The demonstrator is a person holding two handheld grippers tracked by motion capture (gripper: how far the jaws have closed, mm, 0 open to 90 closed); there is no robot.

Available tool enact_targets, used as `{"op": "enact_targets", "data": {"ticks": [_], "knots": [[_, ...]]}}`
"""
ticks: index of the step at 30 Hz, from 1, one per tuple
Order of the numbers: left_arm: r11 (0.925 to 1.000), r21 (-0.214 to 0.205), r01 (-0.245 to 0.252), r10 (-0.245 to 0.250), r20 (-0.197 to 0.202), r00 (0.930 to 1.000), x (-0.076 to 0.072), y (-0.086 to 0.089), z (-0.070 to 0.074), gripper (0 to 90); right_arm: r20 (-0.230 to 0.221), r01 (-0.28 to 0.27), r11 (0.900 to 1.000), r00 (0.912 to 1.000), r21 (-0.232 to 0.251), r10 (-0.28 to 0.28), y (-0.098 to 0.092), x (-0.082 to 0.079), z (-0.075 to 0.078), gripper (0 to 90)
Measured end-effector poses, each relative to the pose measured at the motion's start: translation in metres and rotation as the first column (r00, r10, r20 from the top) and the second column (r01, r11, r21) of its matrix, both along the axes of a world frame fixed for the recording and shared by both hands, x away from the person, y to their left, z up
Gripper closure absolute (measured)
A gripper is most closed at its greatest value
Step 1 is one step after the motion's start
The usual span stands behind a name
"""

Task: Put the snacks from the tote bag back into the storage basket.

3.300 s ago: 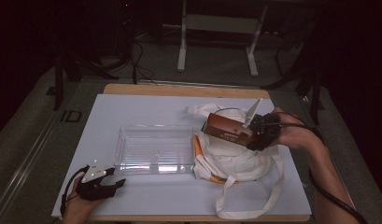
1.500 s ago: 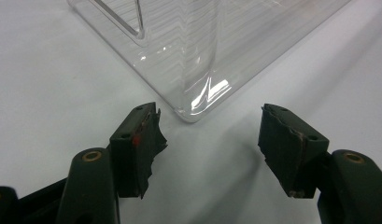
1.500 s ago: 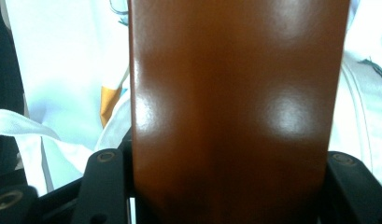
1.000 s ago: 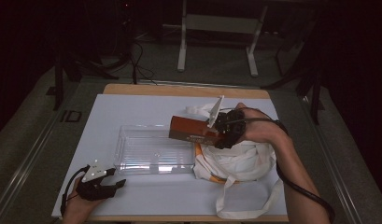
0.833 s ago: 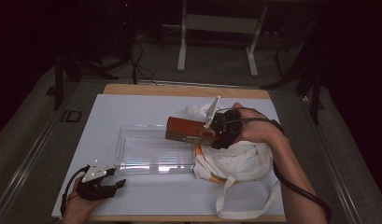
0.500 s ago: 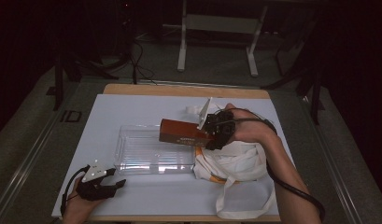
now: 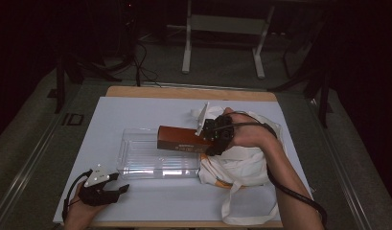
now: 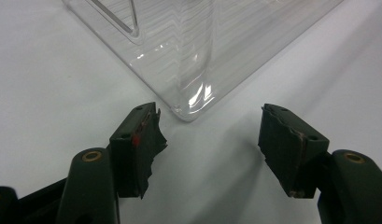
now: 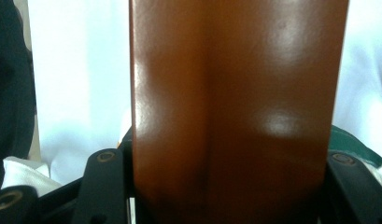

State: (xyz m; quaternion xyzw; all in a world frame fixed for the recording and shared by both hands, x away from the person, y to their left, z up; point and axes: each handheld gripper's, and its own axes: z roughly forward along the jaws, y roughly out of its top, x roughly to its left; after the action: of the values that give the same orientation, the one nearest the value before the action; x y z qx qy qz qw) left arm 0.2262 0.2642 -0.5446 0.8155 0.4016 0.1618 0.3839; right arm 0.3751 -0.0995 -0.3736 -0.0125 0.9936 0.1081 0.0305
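Observation:
A long brown box (image 7: 180, 138) hangs level above the right end of a clear plastic bin (image 7: 141, 158), with my right gripper (image 7: 213, 135) shut on its right end. The right gripper view looks along the brown box (image 9: 235, 102), which sits pinched between both jaws. At the table's front left, my left gripper (image 7: 118, 188) rests on the white sheet with its jaws open and nothing between them. In the left gripper view, a corner of the clear bin (image 8: 193, 84) stands just beyond the open gripper (image 8: 209, 140).
A white cloth bag (image 7: 241, 165) with long handles lies crumpled at the right, under my right hand. A white sheet (image 7: 136, 115) covers the wooden table. Metal stand legs (image 7: 189, 43) rise on the dark floor beyond the far edge.
My right gripper has carried the brown box leftward from above the bag to above the bin's right end. The left gripper has stayed put.

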Motion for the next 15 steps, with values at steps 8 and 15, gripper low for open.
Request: {"op": "enact_targets", "data": {"ticks": [8,15], "knots": [[1.0000,0.000,0.000,0.000,0.000,1.0000,0.000,0.000,0.000,37.9,-0.004,-0.014,0.9998,0.9999,-0.010,0.014,0.009,-0.001,-0.004,43.0],[1.0000,-0.001,0.001,-0.001,-0.001,1.0000,0.000,0.000,0.000,37.9,-0.011,-0.034,0.9993,0.9994,-0.013,0.034,0.018,-0.001,-0.009,43.0]]}}
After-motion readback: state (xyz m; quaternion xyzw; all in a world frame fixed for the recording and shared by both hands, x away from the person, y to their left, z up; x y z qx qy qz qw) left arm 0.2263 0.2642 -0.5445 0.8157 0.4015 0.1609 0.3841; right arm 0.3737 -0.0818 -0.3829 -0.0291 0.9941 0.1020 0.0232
